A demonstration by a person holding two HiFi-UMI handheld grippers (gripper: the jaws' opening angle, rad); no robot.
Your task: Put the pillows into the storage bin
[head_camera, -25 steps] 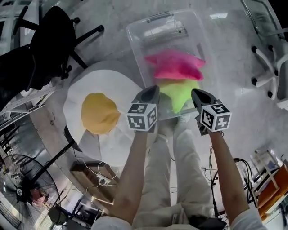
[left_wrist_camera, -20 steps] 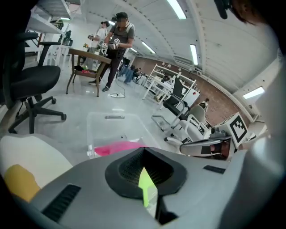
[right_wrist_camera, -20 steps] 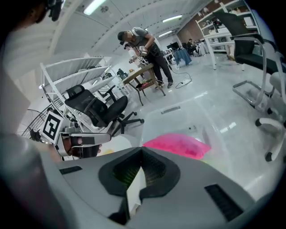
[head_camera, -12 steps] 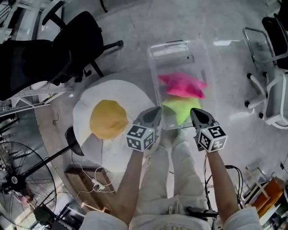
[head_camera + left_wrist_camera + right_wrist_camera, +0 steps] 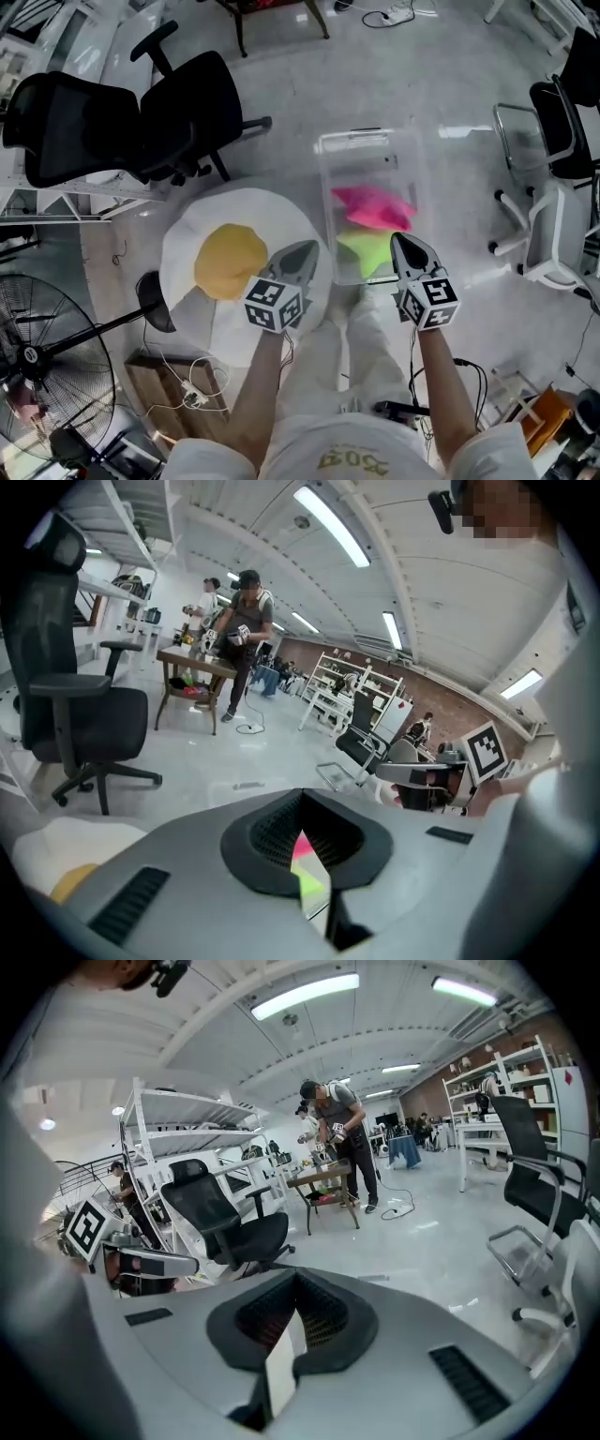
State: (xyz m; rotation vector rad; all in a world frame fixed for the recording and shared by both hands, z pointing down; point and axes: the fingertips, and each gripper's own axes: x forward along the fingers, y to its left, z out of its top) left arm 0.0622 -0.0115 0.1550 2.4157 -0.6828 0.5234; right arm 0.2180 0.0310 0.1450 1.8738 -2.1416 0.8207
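A clear plastic storage bin (image 5: 330, 169) stands on the floor ahead of me. Inside it lie a pink pillow (image 5: 370, 206) and, nearer me, a lime green pillow (image 5: 366, 251). Left of the bin lies a big fried-egg pillow (image 5: 187, 244), white with a yellow yolk (image 5: 229, 261). My left gripper (image 5: 301, 253) hangs shut and holds nothing, between the egg pillow and the bin's near left corner. My right gripper (image 5: 407, 247) is shut too and holds nothing, by the bin's near right corner. Through the left gripper's (image 5: 302, 810) closed jaws a sliver of pink and green shows.
Black office chairs (image 5: 141, 117) stand at the back left, white-framed chairs (image 5: 548, 202) at the right. A floor fan (image 5: 52, 361) and a cardboard box with cables (image 5: 183, 380) sit at the near left. Other people work at a table (image 5: 323, 1177) farther off.
The view has pulled back and up, so the bin and pillows look smaller and farther. Both grippers have drawn back from the bin toward me, staying shut.
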